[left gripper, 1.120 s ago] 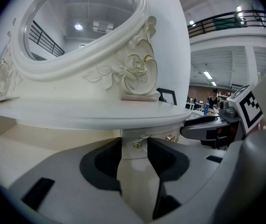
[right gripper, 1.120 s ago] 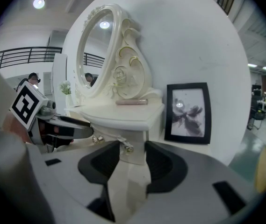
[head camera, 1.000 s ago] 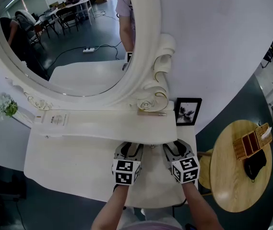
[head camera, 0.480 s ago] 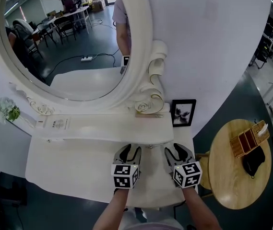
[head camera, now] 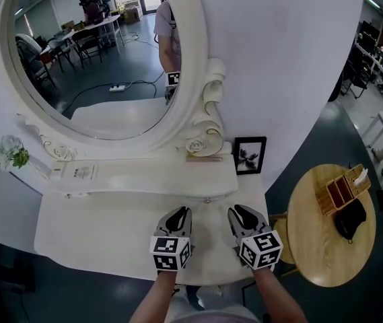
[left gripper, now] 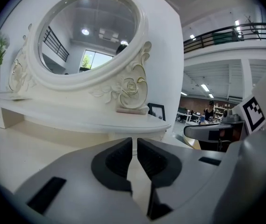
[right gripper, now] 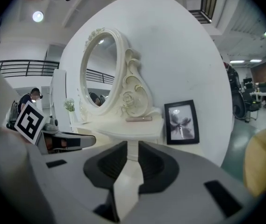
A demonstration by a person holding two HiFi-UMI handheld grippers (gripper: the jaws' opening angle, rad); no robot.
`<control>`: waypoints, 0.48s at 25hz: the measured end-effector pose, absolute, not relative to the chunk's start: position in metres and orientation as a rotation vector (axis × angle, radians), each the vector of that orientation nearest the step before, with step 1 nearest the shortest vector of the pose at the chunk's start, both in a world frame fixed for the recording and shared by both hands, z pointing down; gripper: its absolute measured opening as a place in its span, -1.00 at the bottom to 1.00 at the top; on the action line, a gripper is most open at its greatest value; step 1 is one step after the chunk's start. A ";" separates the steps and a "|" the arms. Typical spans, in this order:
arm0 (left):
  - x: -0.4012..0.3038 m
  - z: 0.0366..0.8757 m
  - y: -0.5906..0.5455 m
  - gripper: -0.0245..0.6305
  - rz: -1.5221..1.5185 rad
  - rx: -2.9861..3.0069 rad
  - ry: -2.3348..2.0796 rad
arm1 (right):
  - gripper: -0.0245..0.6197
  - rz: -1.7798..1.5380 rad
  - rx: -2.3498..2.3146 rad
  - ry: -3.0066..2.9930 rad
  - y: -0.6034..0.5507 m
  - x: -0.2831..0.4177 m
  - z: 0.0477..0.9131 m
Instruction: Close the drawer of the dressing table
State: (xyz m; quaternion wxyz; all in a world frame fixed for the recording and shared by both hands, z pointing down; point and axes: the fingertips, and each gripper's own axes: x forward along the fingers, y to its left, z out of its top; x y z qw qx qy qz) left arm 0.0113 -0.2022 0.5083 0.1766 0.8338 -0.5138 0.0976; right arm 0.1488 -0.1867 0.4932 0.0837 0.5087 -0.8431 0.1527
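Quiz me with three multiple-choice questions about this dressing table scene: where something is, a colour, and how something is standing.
1. Where is the small green plant?
A) at the left end of the shelf
B) on the floor
C) on a chair

2. What colour is the dressing table?
A) black
B) white
C) red

3. How is the framed picture placed?
A) lying face down
B) hanging upside down
C) standing upright

Answers: 1 A, it sits on the shelf beside the left edge of the mirror; 2 B, its top and shelf are white all over; 3 C, it stands on the tabletop with its face outward.
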 end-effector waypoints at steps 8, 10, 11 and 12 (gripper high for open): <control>0.010 0.491 -0.183 -0.91 0.233 2.396 -1.456 | -0.88 0.442 1.531 -2.543 -0.163 0.146 0.478; 0.010 0.488 -0.178 -0.91 0.224 2.401 -1.451 | -0.90 0.443 1.529 -2.555 -0.158 0.144 0.475; 0.010 0.487 -0.176 -0.91 0.220 2.406 -1.448 | -0.91 0.443 1.529 -2.561 -0.156 0.143 0.473; 0.010 0.485 -0.175 -0.92 0.217 2.411 -1.446 | -0.91 0.443 1.529 -2.567 -0.155 0.143 0.471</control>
